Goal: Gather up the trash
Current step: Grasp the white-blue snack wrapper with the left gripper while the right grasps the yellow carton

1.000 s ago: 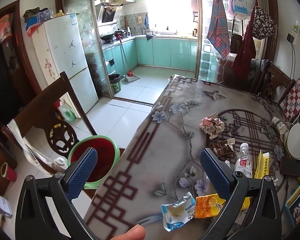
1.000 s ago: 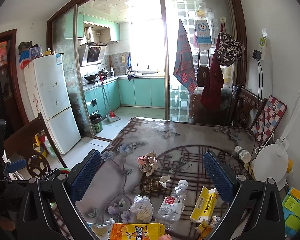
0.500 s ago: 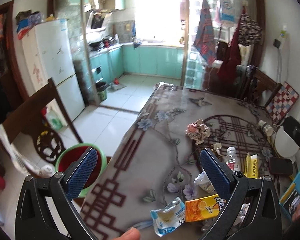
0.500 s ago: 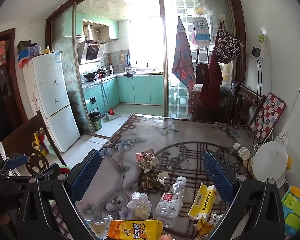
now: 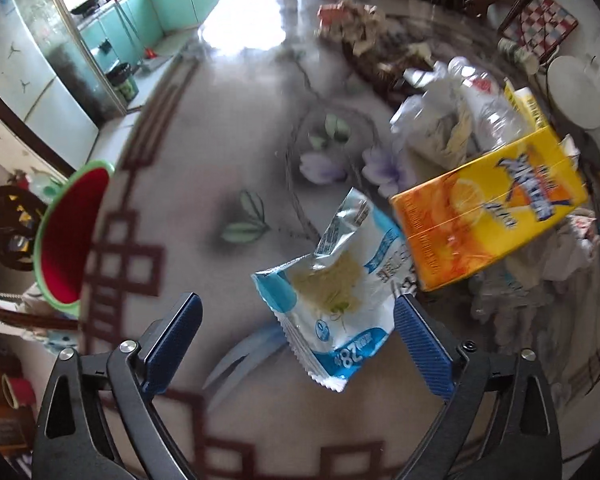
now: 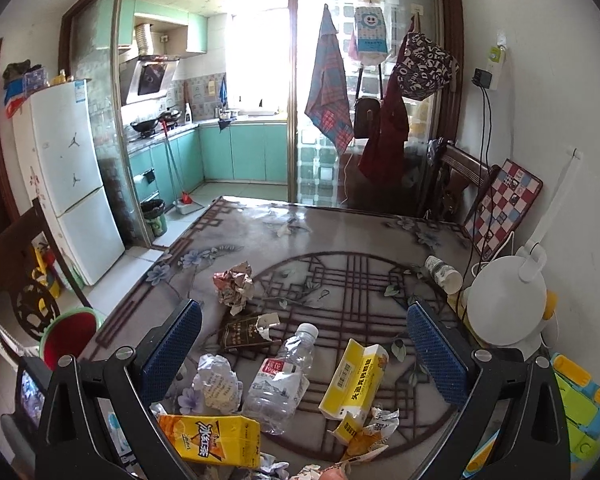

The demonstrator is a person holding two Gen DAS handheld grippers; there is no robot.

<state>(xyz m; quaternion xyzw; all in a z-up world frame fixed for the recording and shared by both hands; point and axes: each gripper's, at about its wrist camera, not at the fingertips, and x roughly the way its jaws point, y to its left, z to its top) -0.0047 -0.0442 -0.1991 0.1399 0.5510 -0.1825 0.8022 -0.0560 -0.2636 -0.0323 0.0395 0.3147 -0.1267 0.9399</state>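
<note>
The left tool (image 5: 296,338) hangs low over the flower-patterned glossy worktop (image 5: 228,152), its blue-padded fingers spread wide. The torn blue-and-white foil snack wrapper (image 5: 336,292) lies flat between them, close to the right-hand pad; whether that pad touches it is hard to tell. The orange-and-yellow drink carton (image 5: 488,212) overlaps the wrapper's far corner. Beyond it, motion blur smears the crushed clear plastic bottle (image 5: 484,108) and the crumpled white paper (image 5: 432,124). The red basin with a green rim (image 5: 68,232) sits off the worktop's left edge, partly hidden by it.

The right tool (image 6: 300,348) is held higher, also spread wide and empty. Below it lie a yellow-and-white box (image 6: 356,380), a dark brown packet (image 6: 246,334) and a ball of printed paper (image 6: 236,286). More scraps at the bottom edge are cut off.
</note>
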